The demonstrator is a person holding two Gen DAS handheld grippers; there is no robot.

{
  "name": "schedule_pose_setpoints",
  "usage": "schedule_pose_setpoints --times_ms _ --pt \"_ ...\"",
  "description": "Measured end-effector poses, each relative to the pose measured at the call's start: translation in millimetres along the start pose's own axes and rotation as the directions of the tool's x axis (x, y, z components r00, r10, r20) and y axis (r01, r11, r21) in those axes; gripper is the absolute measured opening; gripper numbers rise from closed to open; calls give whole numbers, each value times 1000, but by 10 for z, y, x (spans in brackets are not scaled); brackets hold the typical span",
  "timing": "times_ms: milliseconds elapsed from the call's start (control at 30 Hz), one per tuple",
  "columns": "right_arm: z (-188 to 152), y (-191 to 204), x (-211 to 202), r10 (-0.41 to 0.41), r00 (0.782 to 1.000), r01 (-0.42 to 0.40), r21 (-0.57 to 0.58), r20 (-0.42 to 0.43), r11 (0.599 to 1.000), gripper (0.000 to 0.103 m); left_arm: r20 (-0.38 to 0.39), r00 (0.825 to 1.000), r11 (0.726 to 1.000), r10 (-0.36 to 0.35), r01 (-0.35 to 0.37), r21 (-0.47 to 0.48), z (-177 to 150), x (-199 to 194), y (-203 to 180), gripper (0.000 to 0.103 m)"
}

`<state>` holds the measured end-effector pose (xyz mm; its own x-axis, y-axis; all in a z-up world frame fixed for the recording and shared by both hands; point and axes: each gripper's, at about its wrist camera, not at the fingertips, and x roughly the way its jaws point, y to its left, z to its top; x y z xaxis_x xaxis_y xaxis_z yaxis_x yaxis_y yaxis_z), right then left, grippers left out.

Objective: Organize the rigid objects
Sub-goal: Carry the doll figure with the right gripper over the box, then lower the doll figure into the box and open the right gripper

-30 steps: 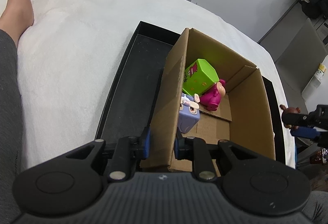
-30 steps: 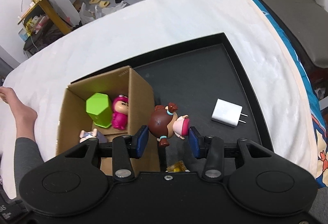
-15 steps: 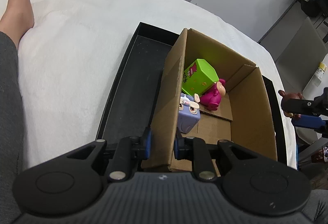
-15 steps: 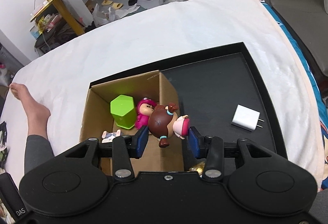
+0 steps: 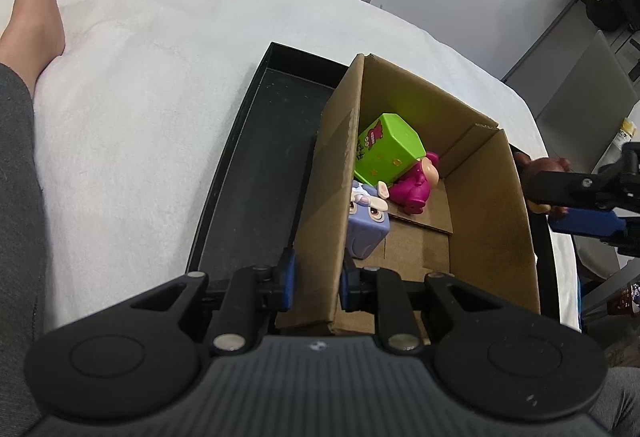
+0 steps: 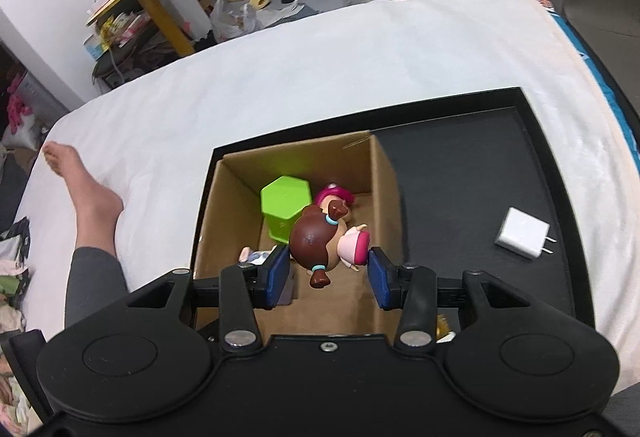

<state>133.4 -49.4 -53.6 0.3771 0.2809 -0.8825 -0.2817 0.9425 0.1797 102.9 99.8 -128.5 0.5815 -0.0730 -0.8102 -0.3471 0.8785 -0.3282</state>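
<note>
The brown-haired doll (image 6: 320, 239), clamped between the right gripper (image 6: 328, 271) fingers, had been carried from beside the cardboard box (image 5: 490, 213) to above its opening—release judged next—while the box's near wall was pinched by the left gripper (image 5: 316, 279).

A plain brown cardboard box (image 6: 383, 173) sits in a black tray (image 6: 472, 165) on a white bed (image 6: 360, 53). Inside are a lime-green container (image 5: 390, 149) with red print and yellow stars, a magenta figure (image 5: 414, 185), and a lavender cube toy (image 5: 366, 227). A brown-haired doll (image 6: 320, 241) wears pink, with teal hair ties. A white charger (image 6: 522, 228) lies nearby.
</note>
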Motion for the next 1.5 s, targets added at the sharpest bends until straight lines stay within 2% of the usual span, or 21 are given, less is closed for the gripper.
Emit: schedule_pose_setpoints --times_ms 333,667,800,933,1200,1500 --pt "-84 212 194 28 998 -31 -55 -56 998 42 0 1000 1000 -1 1 2 -8 -4 -14 20" --pt "-132 280 418 20 995 -26 -64 -97 998 41 0 1000 1000 0 0 4 -3 2 -18 20" --pt "-124 272 453 11 995 -17 -63 -97 998 45 -2 1000 1000 -3 3 -4 2 6 -21 20" --pt "-117 253 409 13 995 -20 -71 -102 997 45 2 1000 1000 0 0 3 -3 -11 -43 20" --pt "-89 244 195 43 994 -51 -80 -98 995 57 1 1000 1000 -2 2 4 -6 -13 -27 20" --pt "-106 107 -23 37 995 -47 -96 -95 994 61 0 1000 1000 3 -3 9 14 -4 -28 20"
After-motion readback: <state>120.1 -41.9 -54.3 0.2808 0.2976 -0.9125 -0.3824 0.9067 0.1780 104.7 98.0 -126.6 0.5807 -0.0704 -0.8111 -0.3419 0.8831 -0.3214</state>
